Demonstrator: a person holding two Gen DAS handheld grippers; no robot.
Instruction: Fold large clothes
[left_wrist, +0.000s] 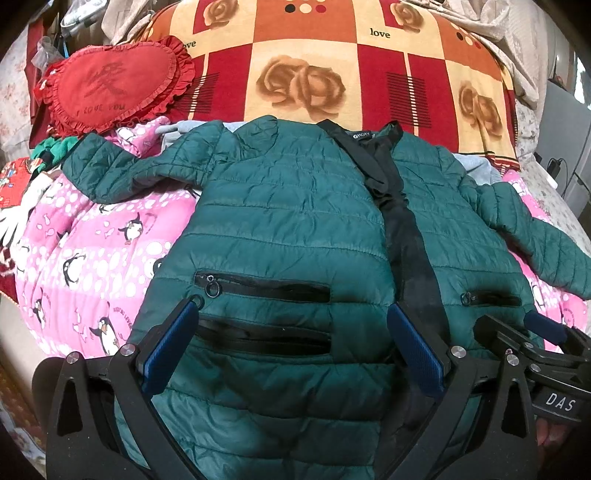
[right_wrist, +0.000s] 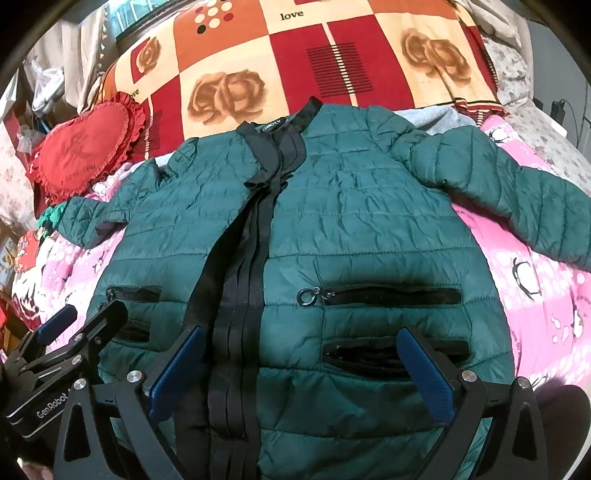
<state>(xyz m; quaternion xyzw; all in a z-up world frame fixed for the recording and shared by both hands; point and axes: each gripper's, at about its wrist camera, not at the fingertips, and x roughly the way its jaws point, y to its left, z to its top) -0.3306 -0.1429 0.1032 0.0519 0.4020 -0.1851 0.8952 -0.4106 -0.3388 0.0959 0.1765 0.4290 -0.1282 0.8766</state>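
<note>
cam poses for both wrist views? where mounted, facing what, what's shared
Left wrist: on the left tool, open, facing up the green jacket from its hem; right tool at its right edge.
Right wrist: on the right tool, open, same heading; left tool at left.
Shared: jacket, heart pillow, rose blanket.

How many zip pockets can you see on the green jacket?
4: two stacked on the jacket panel under the left gripper, upper and lower; two on the other panel, upper and lower.
</note>
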